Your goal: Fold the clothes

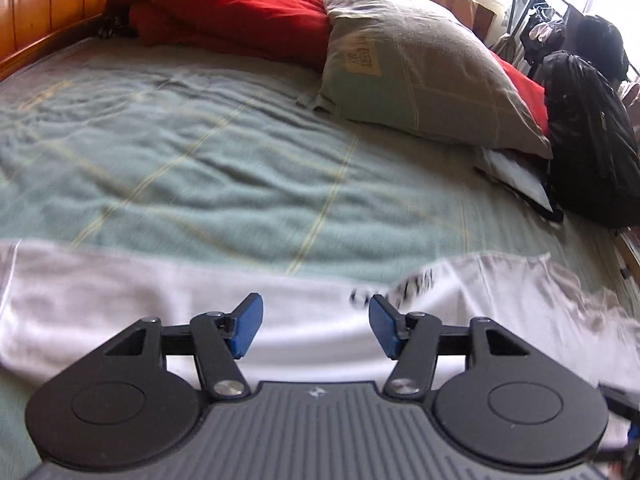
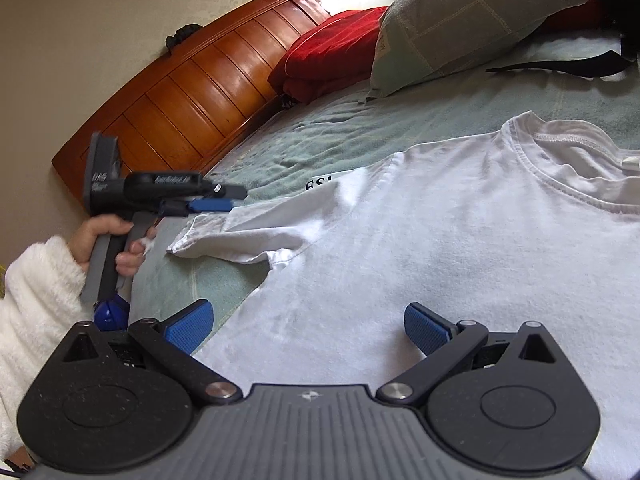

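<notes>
both sets of fingers are standing open, gripping nothing. left gripper is hovering over the near edge of the white t-shirt, fingers parted with only cloth showing below the gap. right gripper is hovering over the shirt's lower body, fingers spread wide, not touching fabric as far as i can tell.

shirt is lying spread on the green bedsheet, neckline at far right in the right wrist view, one sleeve already lying tucked and wrinkled toward the left. part of a black print is peeking out at the far edge. left gripper, seen from the right camera at, is sitting just beside that sleeve tip, held by a hand in a fluffy white sleeve.

risks, judging from here:
- left view is looking motion-blurred, so a fast pinch could be missing the hem or grabbing the bedsheet along with it.
- thin cotton on a rumpled sheet: fingers could be catching only one layer, so the fold is dragging crooked.
- sleeve is already bunching; lifting without flattening is likely locking in the crease.
- pillow and black backpack are sitting at the far side, well apart, low concern.
</notes>
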The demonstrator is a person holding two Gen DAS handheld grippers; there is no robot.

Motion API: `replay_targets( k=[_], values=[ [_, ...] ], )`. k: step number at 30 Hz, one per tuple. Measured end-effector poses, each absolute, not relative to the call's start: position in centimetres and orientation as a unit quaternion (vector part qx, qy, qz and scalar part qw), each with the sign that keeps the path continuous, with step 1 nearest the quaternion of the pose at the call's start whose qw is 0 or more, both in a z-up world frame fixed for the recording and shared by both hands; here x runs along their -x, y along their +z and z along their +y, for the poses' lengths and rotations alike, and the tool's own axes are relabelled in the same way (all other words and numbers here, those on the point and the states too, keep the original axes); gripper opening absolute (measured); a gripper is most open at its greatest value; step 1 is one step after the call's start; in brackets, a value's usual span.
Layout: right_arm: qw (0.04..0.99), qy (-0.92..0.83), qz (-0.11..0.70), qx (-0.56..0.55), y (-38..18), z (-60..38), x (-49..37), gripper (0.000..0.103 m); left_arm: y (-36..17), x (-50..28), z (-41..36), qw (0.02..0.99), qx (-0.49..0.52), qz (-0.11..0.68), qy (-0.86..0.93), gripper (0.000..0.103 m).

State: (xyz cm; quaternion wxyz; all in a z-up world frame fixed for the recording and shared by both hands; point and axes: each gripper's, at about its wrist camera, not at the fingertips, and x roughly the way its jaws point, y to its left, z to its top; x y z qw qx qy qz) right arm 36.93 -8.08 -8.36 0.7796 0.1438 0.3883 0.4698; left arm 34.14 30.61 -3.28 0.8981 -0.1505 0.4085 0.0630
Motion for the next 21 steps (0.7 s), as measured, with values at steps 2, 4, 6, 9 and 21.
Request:
replay_targets(
  k=[2, 4, 6, 9, 21],
  values=[
    [0.781, 0.469, 0.387, -0.143, -8.3, -8.0, -36.9, 0.103, -3.7, -32.6, 31.2, 0.897, 0.151, 0.41, 0.064, 0.059],
    [0.782, 0.468, 0.386, -0.141, -8.3, -7.9, -36.8, 0.103, -4.2, -31.7, 32.4, 0.899, 0.157, 0.403, 0.075, 0.059],
    [0.786, 0.464, 0.386, -0.135, -8.2, -7.6, -36.7, 0.103, -4.9, -31.3, 34.1, 0.898, 0.167, 0.398, 0.091, 0.061],
    [0.794, 0.451, 0.389, -0.125, -7.9, -7.0, -36.5, 0.103, -6.0, -31.8, 36.5, 0.889, 0.14, 0.406, 0.159, 0.057],
    [0.774, 0.516, 0.367, 0.011, -0.5, -1.7, -36.4, 0.103, -3.8, -24.9, 40.2, 0.892, 0.233, 0.357, 0.15, 0.064]
  ],
)
